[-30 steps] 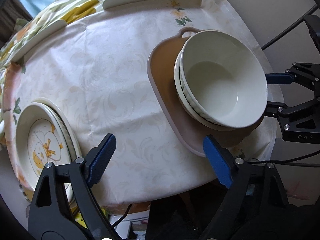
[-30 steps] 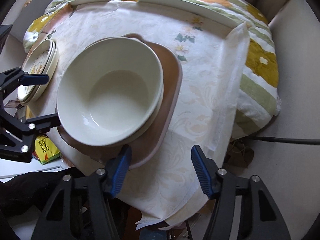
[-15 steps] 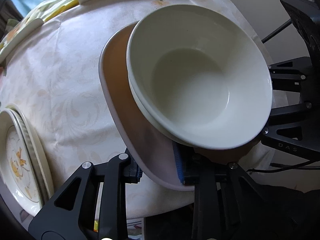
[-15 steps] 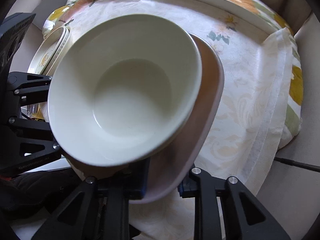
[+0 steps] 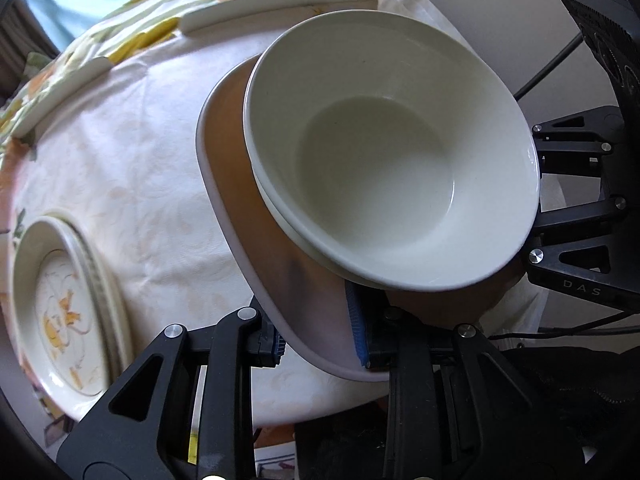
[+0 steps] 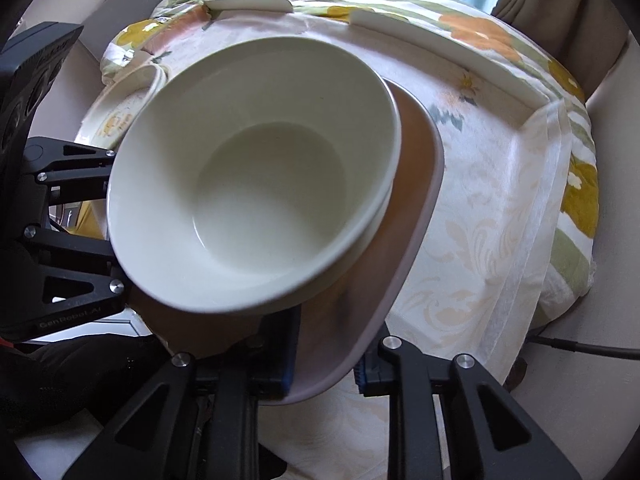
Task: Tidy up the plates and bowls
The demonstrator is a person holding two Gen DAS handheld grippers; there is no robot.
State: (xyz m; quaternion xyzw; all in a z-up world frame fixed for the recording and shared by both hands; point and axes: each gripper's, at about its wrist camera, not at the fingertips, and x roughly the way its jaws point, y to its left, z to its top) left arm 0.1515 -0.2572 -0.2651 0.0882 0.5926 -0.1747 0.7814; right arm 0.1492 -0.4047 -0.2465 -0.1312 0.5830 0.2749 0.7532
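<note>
Both tongs are clamped on the near rim of the brown tray: the left tongs (image 5: 316,344) grip it at about 6 o'clock in the left wrist view, one blue pad above the rim and one below, and the right tongs (image 6: 326,364) do the same at 6 o'clock in the right wrist view. The brown tray (image 5: 228,184) carries two cream bowls nested one in the other, the top bowl (image 5: 384,152) filling the centre of both views and only the rim of the lower bowl (image 5: 280,220) showing beneath it. Two grips on one edge look chosen to keep the loaded tray level, since a single pinch would likely let it twist and send the bowls sliding; the bowls sit toward the gripped end, which keeps their weight close to the tongs. The tray's far end reaches over the desk (image 5: 120,168), which is covered by a pale patterned cloth; whether it is touching the cloth I cannot tell. At 8 o'clock in the left view lies a stack of plates (image 5: 60,312) with a yellow drawing on top, at least two by their rims, probably where the flat ware is being gathered.
</note>
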